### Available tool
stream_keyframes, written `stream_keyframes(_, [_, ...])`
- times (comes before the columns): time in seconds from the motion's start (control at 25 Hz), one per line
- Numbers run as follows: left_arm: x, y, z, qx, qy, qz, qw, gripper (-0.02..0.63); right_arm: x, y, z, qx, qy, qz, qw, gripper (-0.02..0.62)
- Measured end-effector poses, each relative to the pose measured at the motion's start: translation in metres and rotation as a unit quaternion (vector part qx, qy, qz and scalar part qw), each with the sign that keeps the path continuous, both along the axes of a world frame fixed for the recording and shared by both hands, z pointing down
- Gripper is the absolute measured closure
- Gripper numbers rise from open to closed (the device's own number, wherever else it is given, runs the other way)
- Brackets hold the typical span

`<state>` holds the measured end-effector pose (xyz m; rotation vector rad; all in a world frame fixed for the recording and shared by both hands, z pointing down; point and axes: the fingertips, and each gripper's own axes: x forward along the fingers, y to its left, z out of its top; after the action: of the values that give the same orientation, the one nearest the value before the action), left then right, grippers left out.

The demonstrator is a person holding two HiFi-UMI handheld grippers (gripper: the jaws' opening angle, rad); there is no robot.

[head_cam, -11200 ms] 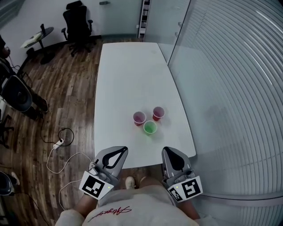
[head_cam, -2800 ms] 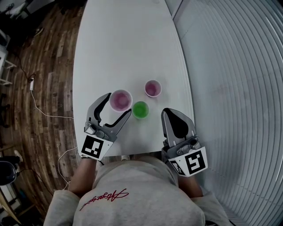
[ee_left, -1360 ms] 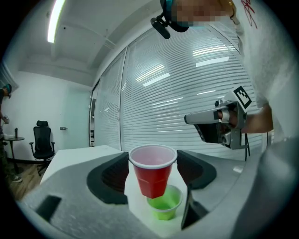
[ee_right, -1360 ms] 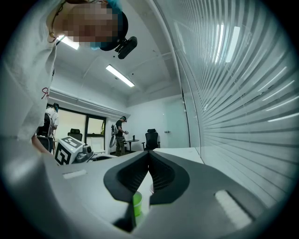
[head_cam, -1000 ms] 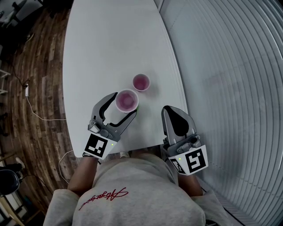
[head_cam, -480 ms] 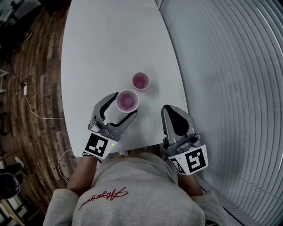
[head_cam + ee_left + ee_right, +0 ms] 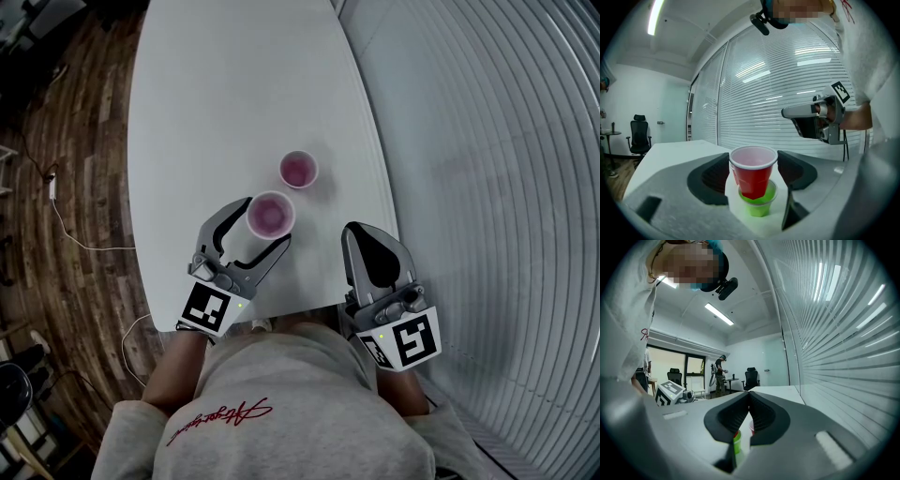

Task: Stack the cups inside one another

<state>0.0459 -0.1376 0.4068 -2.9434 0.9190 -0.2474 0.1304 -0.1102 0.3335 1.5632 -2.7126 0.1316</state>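
My left gripper (image 7: 265, 219) is shut on a red cup (image 7: 270, 214) near the front of the white table (image 7: 206, 112). In the left gripper view the red cup (image 7: 753, 171) hangs with its bottom inside a green cup (image 7: 761, 205) that stands on the table, only partly sunk in. The red cup hides the green one in the head view. A second red cup (image 7: 298, 170) stands alone just beyond. My right gripper (image 7: 362, 232) is shut and empty, to the right of the cups by the table's edge, and it also shows in the left gripper view (image 7: 785, 112).
A glass wall with blinds (image 7: 487, 187) runs close along the table's right edge. Wood floor (image 7: 66, 187) with a cable lies to the left. In the right gripper view, office chairs (image 7: 751, 378) and a standing person (image 7: 719, 373) are far off past the table's end.
A sliver of the green cup that showed beside the held red cup a second ago is now covered by it. Both grippers have hardly moved.
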Motion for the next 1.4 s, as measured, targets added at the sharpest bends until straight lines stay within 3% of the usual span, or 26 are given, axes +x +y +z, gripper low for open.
stream_keyframes(1.4, [-0.001,-0.001,0.031,-0.032,-0.021,-0.008,0.9992,0.287,0.004,-0.007,0.005,-0.013,0.003,-0.004,1.0,0.597])
